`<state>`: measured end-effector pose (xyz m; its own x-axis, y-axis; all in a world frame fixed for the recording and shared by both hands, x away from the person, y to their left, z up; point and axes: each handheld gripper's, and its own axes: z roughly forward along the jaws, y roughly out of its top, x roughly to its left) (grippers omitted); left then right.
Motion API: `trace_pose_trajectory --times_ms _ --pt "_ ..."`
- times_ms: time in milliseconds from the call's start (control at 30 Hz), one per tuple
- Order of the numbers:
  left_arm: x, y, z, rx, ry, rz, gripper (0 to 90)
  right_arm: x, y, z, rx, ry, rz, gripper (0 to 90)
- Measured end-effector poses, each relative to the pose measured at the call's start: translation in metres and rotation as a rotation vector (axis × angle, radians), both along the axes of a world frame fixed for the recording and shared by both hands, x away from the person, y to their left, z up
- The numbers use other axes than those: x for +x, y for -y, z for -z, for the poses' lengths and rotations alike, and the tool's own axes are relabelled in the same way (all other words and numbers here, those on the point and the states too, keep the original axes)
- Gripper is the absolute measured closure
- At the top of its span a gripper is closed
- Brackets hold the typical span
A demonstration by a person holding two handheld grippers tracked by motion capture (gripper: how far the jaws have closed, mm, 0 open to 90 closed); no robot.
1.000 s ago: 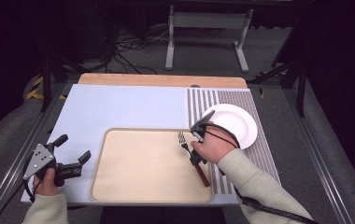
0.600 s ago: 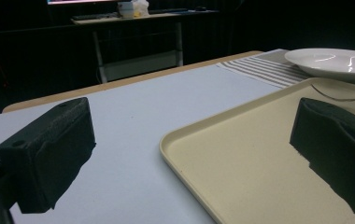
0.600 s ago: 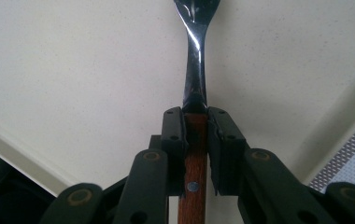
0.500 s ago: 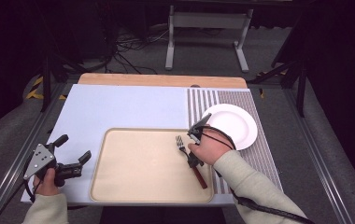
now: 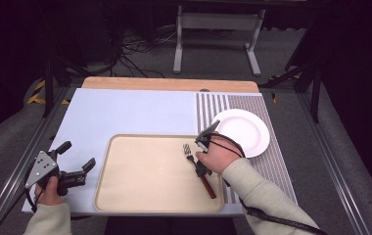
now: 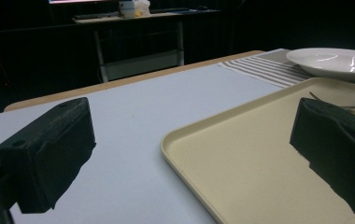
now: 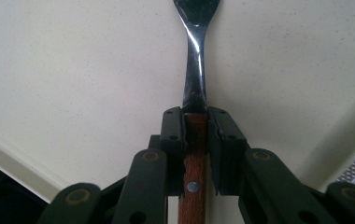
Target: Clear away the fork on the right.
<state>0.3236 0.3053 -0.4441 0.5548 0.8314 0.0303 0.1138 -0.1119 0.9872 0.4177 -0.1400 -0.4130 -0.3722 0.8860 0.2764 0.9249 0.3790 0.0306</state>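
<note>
Near the right edge of the tray [image 5: 125,196], the right gripper [image 7: 195,126] clamps the fork [image 7: 193,70] at its wooden handle's top, a sound hold for something light, stiff and slick-necked.

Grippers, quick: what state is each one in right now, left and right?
Left tool: open, nothing between its jaws, at the tray's left edge.
Right tool: shut on the fork, clamped at the top of its wooden handle.

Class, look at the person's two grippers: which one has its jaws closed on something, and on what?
The right gripper: its jaws clamp the fork by its wooden handle. The left gripper stands open, holding nothing.
</note>
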Motion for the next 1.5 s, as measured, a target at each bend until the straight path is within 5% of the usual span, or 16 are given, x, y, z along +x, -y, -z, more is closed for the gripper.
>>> trace_pose_trajectory --times_ms 600,733,967,1233,1367,1500 --pt "0.0 0.0 0.0 -0.001 -0.001 -0.001 0.6 -0.001 0.0 -0.009 0.06 0.107 -0.054 51.4" --pt "0.0 0.0 0.0 0.0 -0.002 -0.003 0.6 -0.004 -0.002 -0.015 0.095 0.16 -0.078 41.9" --pt "0.0 0.0 0.0 0.002 -0.001 -0.001 0.7 -0.005 -0.006 -0.021 0.159 0.317 -0.15 21.3" --pt "0.0 0.0 0.0 0.0 -0.001 -0.001 0.6 0.001 -0.01 -0.021 0.211 0.449 -0.275 23.8" --pt "0.0 0.0 0.0 0.001 -0.002 -0.001 0.6 0.004 -0.013 -0.018 0.247 0.554 -0.337 31.0" --pt "0.0 0.0 0.0 0.001 -0.002 -0.001 0.6 0.007 -0.016 -0.015 0.279 0.594 -0.371 42.0"
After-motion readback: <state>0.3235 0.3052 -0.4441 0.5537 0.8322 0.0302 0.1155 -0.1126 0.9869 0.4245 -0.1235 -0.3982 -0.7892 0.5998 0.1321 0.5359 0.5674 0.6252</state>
